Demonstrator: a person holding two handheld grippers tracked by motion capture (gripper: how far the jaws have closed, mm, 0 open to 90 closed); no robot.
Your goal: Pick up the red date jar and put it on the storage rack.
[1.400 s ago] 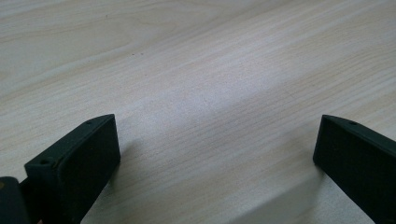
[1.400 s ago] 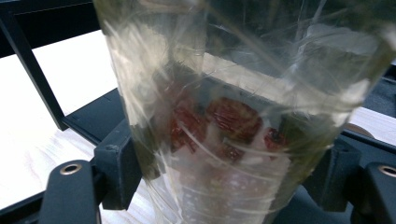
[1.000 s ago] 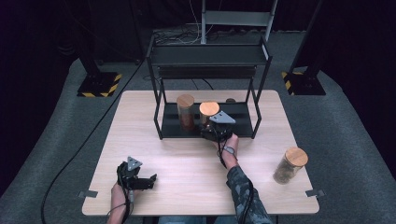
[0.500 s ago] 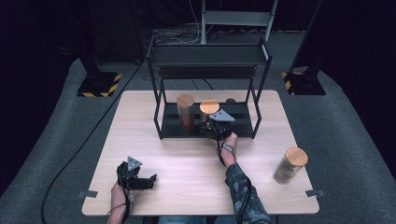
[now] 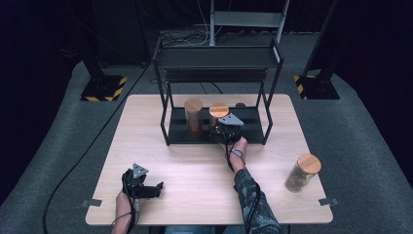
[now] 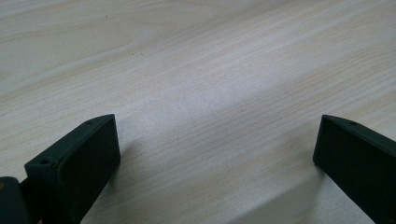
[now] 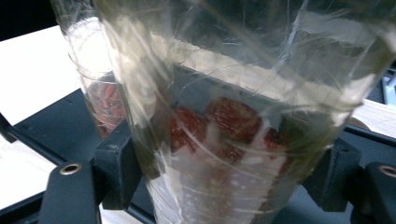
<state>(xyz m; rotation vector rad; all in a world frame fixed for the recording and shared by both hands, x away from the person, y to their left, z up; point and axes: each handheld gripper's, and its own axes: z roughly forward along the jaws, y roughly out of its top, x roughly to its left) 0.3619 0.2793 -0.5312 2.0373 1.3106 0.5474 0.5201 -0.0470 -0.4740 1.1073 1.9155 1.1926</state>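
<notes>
A clear jar with a wooden lid (image 5: 218, 109), red pieces inside (image 7: 224, 121), stands at the lower shelf of a black wire rack (image 5: 253, 119). My right gripper (image 5: 219, 131) reaches into the rack from the front, and its two black jaws press on the jar's sides (image 7: 223, 179). A second lidded jar (image 5: 193, 117) with red contents (image 7: 103, 95) stands just to its left on the same shelf. My left gripper (image 5: 155, 187) rests low over the table's front left, open, with bare wood between its jaws (image 6: 215, 144).
A third wooden-lidded jar (image 5: 302, 171) stands on the table at the right, near the front. The rack's upper shelf (image 5: 216, 58) hangs over the two jars. A small brown object (image 5: 240, 105) lies at the back of the lower shelf. Cables trail off the table's front.
</notes>
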